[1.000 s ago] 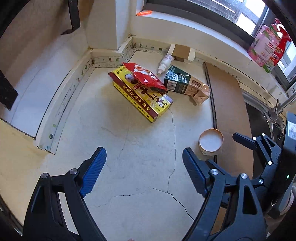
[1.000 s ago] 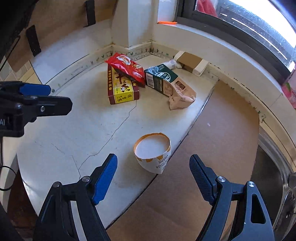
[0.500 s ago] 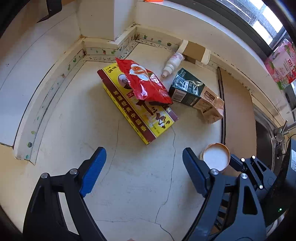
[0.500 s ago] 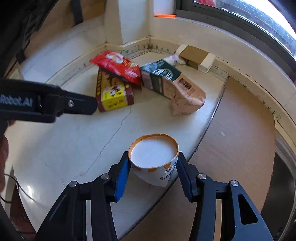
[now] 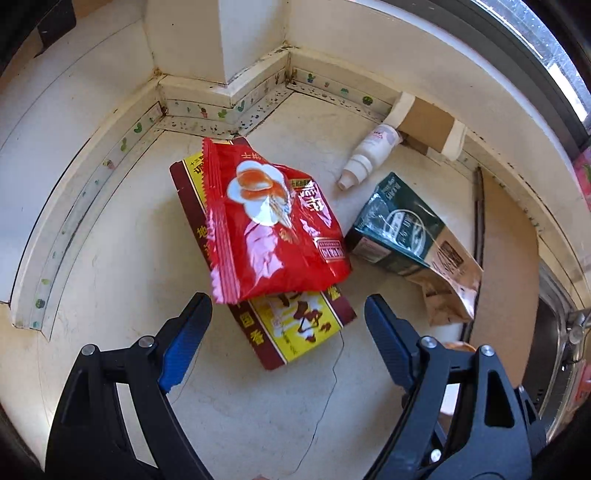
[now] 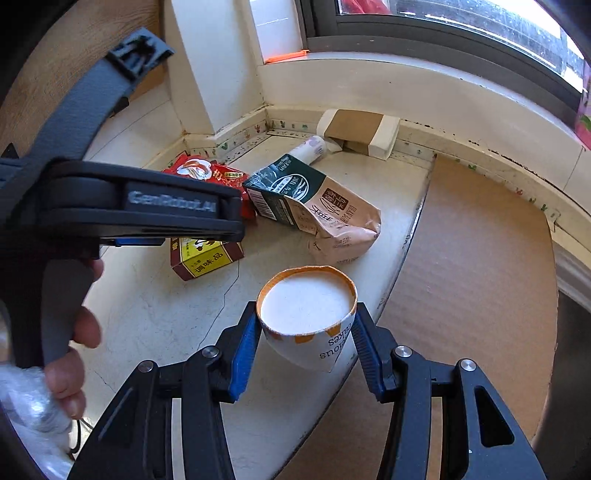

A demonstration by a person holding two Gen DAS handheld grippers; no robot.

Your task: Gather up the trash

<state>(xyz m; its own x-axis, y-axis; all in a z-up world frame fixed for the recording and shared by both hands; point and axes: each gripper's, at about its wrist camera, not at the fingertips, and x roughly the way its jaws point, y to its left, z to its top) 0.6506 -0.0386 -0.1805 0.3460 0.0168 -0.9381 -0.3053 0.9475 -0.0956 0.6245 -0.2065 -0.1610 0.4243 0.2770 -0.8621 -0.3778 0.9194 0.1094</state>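
Where a cream, cracked countertop [image 5: 122,280] runs into a tiled corner below a dark-framed window [image 6: 443,33], trash lies scattered: a red snack bag [image 5: 273,225] rests on a yellow-and-maroon box [image 5: 295,328] printed with Chinese characters, a small white bottle [image 5: 369,155] lies beside a cardboard carton [image 5: 424,122] against the wall, and a green-and-tan paper bag [image 5: 410,236] sits near a brown cardboard sheet [image 6: 480,258]. The left gripper [image 5: 288,325], its body marked "GenRobot.AI", hangs with fingers spread wide, holding nothing, over the box's near end. The right gripper [image 6: 306,332] is clamped on a paper cup [image 6: 306,314] with an orange rim, whose print partly reads "cakes", at the counter's edge.
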